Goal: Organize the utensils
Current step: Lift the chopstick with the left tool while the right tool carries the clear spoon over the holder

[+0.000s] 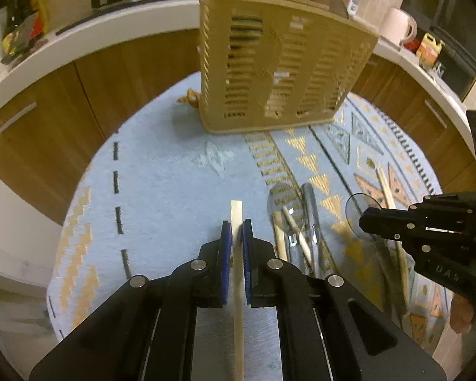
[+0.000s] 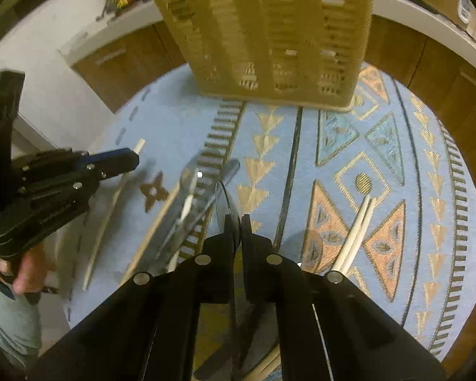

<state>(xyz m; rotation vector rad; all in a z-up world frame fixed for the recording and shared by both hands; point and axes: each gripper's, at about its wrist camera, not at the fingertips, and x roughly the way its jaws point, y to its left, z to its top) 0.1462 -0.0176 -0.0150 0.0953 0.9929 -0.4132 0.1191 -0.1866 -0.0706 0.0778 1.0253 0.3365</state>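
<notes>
My left gripper (image 1: 237, 231) is shut on a wooden chopstick (image 1: 237, 216), held above the blue patterned cloth; it also shows in the right wrist view (image 2: 133, 155). My right gripper (image 2: 240, 222) is shut on a clear plastic spoon (image 2: 225, 197), whose round bowl shows in the left wrist view (image 1: 361, 203) at that gripper's (image 1: 365, 222) tip. A tan slotted utensil basket (image 1: 279, 63) stands upright at the far side of the table (image 2: 269, 31). More clear plastic utensils (image 1: 282, 203) and chopsticks (image 1: 295, 231) lie on the cloth between the grippers.
Two pale chopsticks (image 2: 358, 225) lie on the cloth at the right. The round table's cloth (image 1: 174, 174) ends close to wooden cabinets (image 1: 47, 120) and a white counter (image 1: 79, 38) with a stove, mug and packets.
</notes>
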